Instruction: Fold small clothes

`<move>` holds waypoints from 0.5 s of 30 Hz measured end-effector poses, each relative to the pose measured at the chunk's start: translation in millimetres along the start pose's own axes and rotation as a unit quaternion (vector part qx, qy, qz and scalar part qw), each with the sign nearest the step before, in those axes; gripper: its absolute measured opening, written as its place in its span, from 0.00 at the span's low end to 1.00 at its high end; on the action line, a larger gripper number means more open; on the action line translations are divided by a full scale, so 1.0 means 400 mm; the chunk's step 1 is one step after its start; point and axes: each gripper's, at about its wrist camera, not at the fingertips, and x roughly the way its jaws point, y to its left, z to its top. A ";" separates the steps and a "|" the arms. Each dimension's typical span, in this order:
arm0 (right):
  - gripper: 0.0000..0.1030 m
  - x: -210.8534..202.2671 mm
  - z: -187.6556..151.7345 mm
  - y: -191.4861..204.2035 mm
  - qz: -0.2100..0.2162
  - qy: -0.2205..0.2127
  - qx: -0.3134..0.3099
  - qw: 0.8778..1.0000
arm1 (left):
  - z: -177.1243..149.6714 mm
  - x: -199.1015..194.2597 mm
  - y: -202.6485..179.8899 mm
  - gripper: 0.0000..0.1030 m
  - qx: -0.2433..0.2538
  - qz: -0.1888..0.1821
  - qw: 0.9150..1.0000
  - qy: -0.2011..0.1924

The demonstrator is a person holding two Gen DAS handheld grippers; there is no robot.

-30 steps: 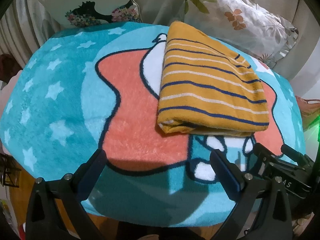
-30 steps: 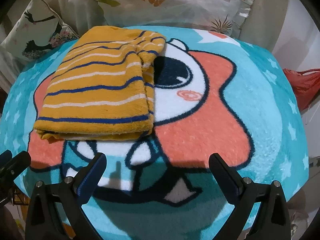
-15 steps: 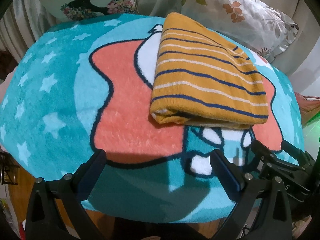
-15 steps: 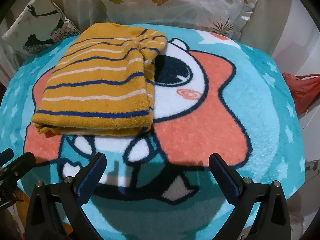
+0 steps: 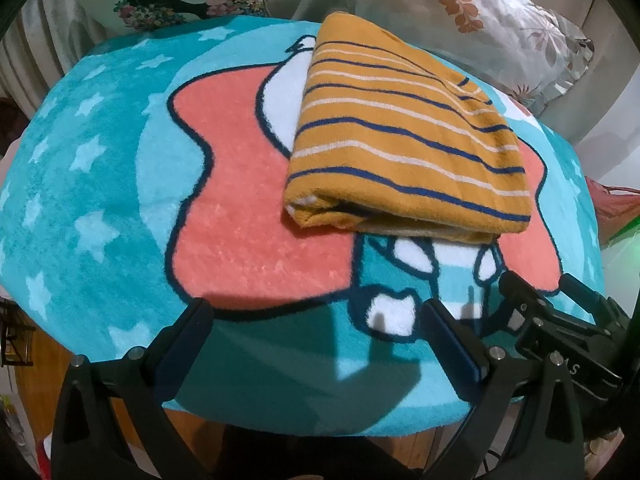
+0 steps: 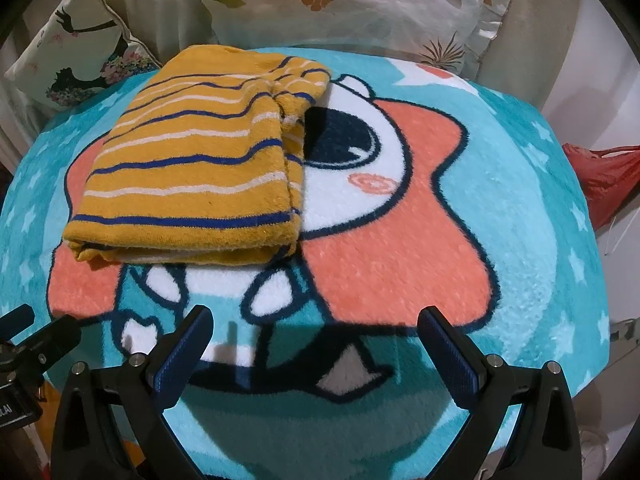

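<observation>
Both grippers, left gripper (image 5: 316, 344) and right gripper (image 6: 314, 346), are hanging spread wide, gripping nothing. The striped yellow garment (image 5: 404, 152) is lying folded (looking finished) on the blue cartoon blanket (image 5: 100, 184), just beyond both; seemingly nothing is remaining.

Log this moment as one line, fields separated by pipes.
striped garment folded, lying on cartoon blanket | left gripper open, holding nothing | right gripper open, holding nothing | both short of garment
</observation>
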 end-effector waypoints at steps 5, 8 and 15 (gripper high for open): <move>1.00 0.000 -0.001 -0.002 -0.001 -0.002 -0.004 1.000 | -0.004 0.003 -0.006 1.00 0.001 -0.003 1.000 0.004; 1.00 -0.001 -0.004 0.001 -0.001 -0.001 -0.006 1.000 | -0.005 0.003 -0.006 1.00 0.002 -0.004 1.000 0.004; 1.00 0.003 -0.007 0.007 0.000 0.004 -0.010 1.000 | -0.009 0.007 -0.006 1.00 0.000 -0.006 1.000 0.008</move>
